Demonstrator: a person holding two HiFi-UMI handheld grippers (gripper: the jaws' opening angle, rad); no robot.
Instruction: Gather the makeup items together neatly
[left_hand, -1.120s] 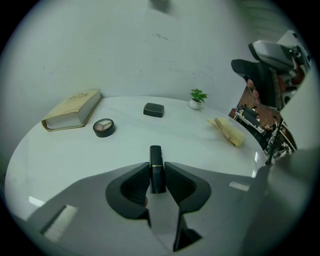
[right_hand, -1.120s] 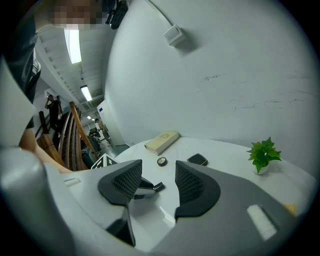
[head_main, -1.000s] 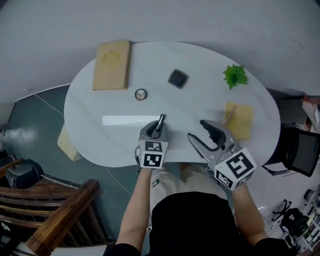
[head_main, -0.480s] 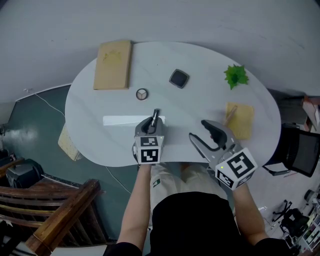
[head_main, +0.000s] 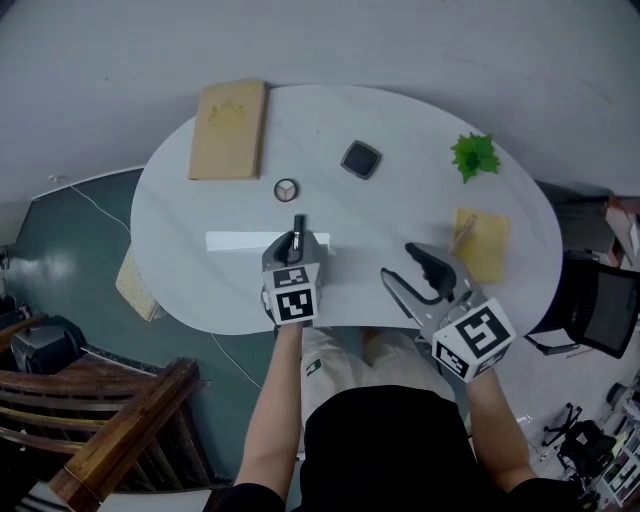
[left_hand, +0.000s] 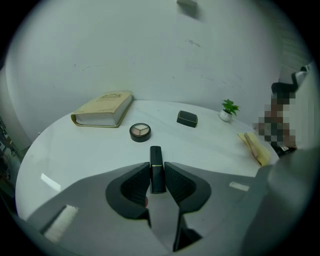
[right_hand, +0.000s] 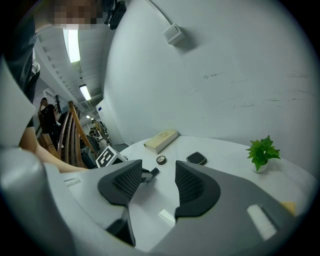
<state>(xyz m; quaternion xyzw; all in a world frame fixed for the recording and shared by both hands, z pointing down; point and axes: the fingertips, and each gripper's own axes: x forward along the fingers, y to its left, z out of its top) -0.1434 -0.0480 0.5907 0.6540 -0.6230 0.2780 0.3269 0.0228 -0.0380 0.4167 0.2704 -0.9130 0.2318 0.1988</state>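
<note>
A black lipstick tube (left_hand: 156, 165) stands out from between the jaws of my left gripper (left_hand: 157, 172), which is shut on it. In the head view this gripper (head_main: 297, 243) hovers over the white oval table (head_main: 180, 200), with the lipstick (head_main: 297, 226) pointing at a round eyeshadow compact (head_main: 286, 189) just beyond it. A square black compact (head_main: 360, 159) lies further back and to the right. My right gripper (head_main: 412, 270) rests open near the table's front edge, holding nothing. In the right gripper view its jaws (right_hand: 157, 181) stand wide apart.
A tan book (head_main: 228, 130) lies at the back left, a small green plant (head_main: 473, 155) at the back right. A yellow cloth (head_main: 482, 240) with a brush on it sits right of my right gripper. A wooden chair (head_main: 110, 420) stands at the lower left.
My left gripper has carried the lipstick to the left and a little further onto the table, rolling slightly, closer to the round compact. The right gripper has stayed still.
</note>
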